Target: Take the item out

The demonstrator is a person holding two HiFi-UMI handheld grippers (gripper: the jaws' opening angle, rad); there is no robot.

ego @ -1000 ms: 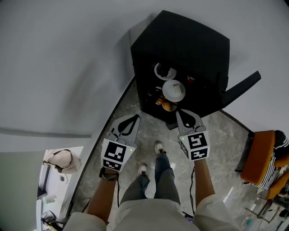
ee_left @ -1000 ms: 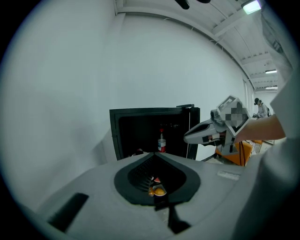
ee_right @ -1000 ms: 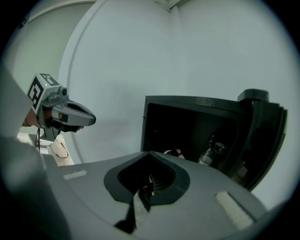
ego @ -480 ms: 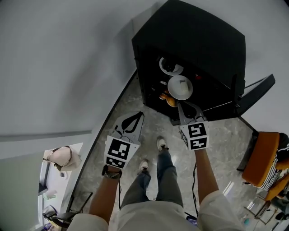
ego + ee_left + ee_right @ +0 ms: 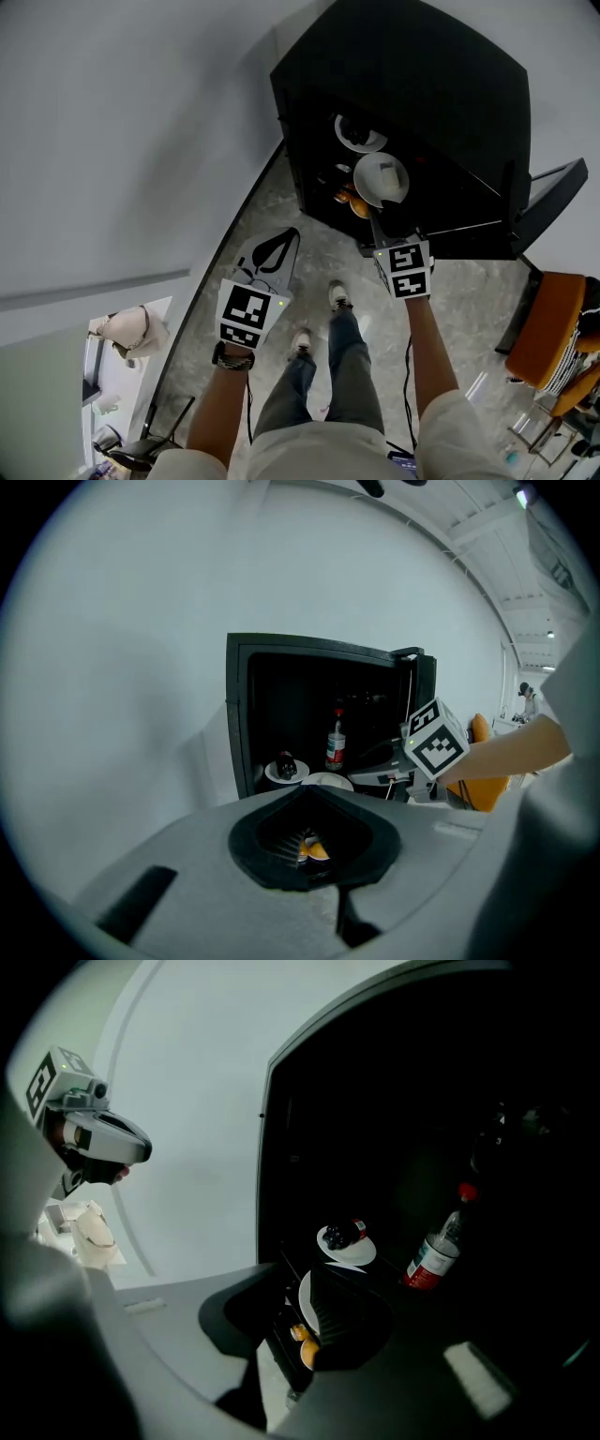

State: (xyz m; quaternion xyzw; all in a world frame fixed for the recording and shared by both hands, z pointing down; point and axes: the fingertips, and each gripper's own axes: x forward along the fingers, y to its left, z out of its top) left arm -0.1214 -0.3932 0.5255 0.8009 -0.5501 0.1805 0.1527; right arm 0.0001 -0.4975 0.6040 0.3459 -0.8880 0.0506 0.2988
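Observation:
A black cabinet [image 5: 412, 75] stands open on the floor. Inside are a small white plate [image 5: 359, 134] carrying a dark object, a larger white plate [image 5: 380, 178], oranges [image 5: 354, 202] below it and a red-capped bottle [image 5: 433, 1252]. My right gripper [image 5: 392, 221] is at the cabinet's open front, just before the larger plate [image 5: 305, 1299] and the oranges [image 5: 306, 1344]. Its jaws have just been opening and stand apart with nothing gripped. My left gripper [image 5: 287, 236] hangs shut and empty over the floor to the cabinet's left, and faces the shelves [image 5: 309, 791].
The cabinet door [image 5: 553, 187] swings out to the right. A pale curved wall [image 5: 141, 141] runs along the left. An orange chair [image 5: 544, 323] and a seated person are at the right edge. My own feet [image 5: 319, 319] stand on the marble floor.
My right gripper has moved forward to the cabinet's open front, close to the larger plate. The left gripper has shifted slightly. The cabinet looms larger in the head view.

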